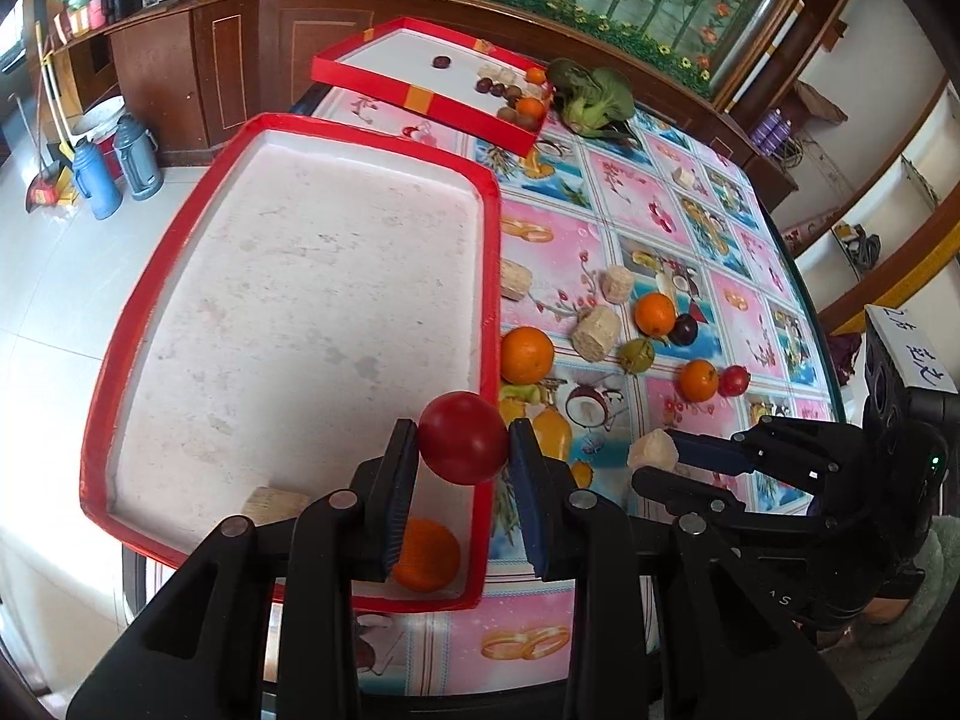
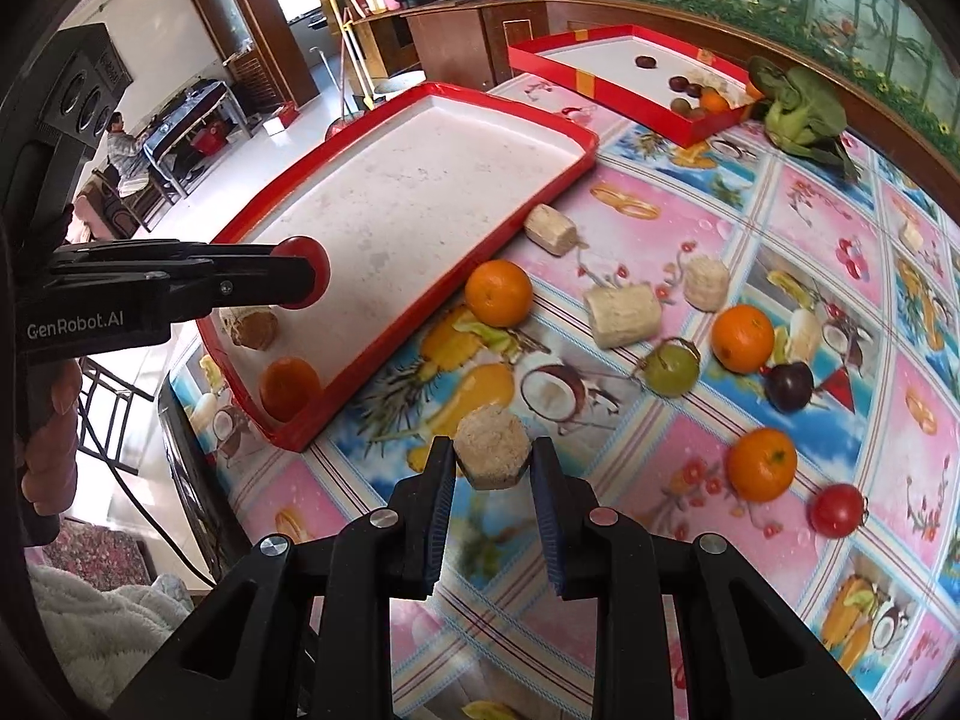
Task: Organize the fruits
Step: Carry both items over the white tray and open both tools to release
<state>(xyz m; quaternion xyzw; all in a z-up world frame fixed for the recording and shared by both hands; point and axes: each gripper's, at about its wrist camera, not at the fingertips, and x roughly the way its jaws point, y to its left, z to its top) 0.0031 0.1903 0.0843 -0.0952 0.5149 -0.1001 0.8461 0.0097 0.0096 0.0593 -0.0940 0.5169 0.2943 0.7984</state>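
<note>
My left gripper point(image 1: 463, 429) is shut on a round red fruit point(image 1: 463, 441) and holds it over the near right corner of the big red tray point(image 1: 300, 300). An orange point(image 1: 426, 552) and a beige chunk point(image 1: 270, 504) lie in that tray. My right gripper point(image 2: 493, 447) is shut on a beige cylindrical chunk point(image 2: 492, 450) above the patterned tablecloth, right of the tray's corner point(image 2: 288, 438). Loose on the cloth are oranges point(image 2: 498, 292) point(image 2: 742, 330) point(image 2: 762, 463), a red fruit point(image 2: 837, 509), a green fruit point(image 2: 671, 369) and a dark plum point(image 2: 790, 387).
Beige chunks point(image 2: 621, 317) point(image 2: 552, 230) point(image 2: 707, 282) lie among the fruit. A second red tray point(image 2: 600, 60) with several small fruits stands at the back, with a leafy green vegetable point(image 2: 798, 111) beside it. The table edge runs left of the big tray, over a tiled floor.
</note>
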